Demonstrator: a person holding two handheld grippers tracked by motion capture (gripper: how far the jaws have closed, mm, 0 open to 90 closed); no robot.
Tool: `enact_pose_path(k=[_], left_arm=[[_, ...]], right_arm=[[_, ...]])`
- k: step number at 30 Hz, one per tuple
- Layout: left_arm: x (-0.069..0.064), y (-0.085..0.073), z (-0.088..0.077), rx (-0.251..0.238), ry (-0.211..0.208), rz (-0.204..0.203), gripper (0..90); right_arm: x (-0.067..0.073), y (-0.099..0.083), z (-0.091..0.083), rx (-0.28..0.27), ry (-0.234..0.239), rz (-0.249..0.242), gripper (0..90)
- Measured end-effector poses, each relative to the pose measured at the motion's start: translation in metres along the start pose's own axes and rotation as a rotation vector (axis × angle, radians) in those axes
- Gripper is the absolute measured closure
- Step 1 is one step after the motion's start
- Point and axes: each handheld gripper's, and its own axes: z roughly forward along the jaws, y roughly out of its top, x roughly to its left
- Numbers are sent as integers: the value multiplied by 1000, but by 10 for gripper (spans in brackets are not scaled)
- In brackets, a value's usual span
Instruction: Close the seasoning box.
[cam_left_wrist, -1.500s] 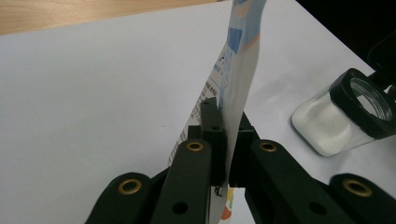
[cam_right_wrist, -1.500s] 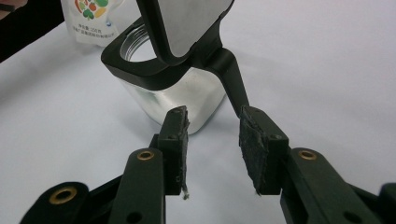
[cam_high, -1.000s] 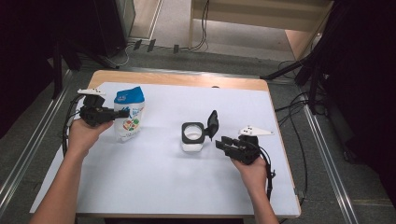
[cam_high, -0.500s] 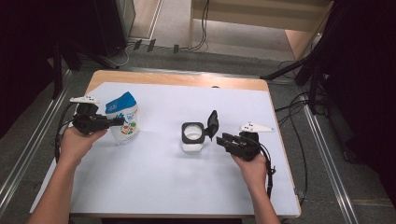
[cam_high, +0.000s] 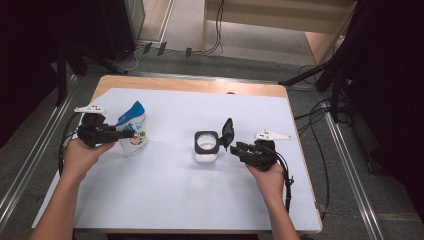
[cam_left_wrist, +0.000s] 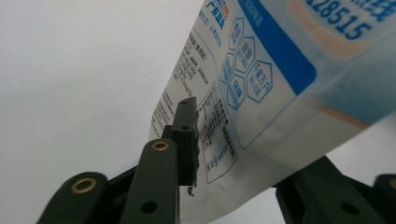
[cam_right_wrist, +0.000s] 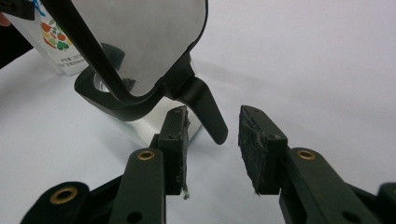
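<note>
A blue and white printed pouch (cam_high: 134, 131) stands on the white table sheet (cam_high: 165, 200) at the left. My left gripper (cam_high: 126, 133) reaches it from the left. Its jaws have just been opening and now stand around the pouch (cam_left_wrist: 261, 79) without squeezing it; one pad (cam_left_wrist: 187, 133) lies beside the printed face, while the other jaw is behind the film. At the centre sits a clear container with a black rim (cam_high: 196, 142) and a raised lid (cam_high: 228, 132). My right gripper (cam_high: 237, 148) is open, with its pads on either side of the lid's tab (cam_right_wrist: 208, 114), apart from it.
The table's bare wooden strip (cam_high: 190, 86) runs along the far edge. Cables (cam_high: 320, 120) lie on the floor to the right, and a metal rail (cam_high: 30, 165) runs past the table's left side. In the right gripper view the pouch (cam_right_wrist: 53, 44) stands behind the container (cam_right_wrist: 93, 91).
The pouch tipped and shifted slightly nearer with my left hand, then settled. The left jaws have spread apart around it. The right gripper and the container have stayed put.
</note>
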Motion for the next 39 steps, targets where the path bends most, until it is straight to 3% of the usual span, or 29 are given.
enact_pose_path(k=[9, 28, 39], left_arm=[[-2, 0, 2, -4, -3, 12, 511], [-2, 0, 5, 0, 6, 28, 369], [-4, -6, 2, 21, 11, 19, 311]], right_arm=[[-1, 0, 1, -1, 1, -1, 644], [-2, 2, -1, -10, -5, 10, 679], [-5, 19, -1, -55, 24, 36, 875]])
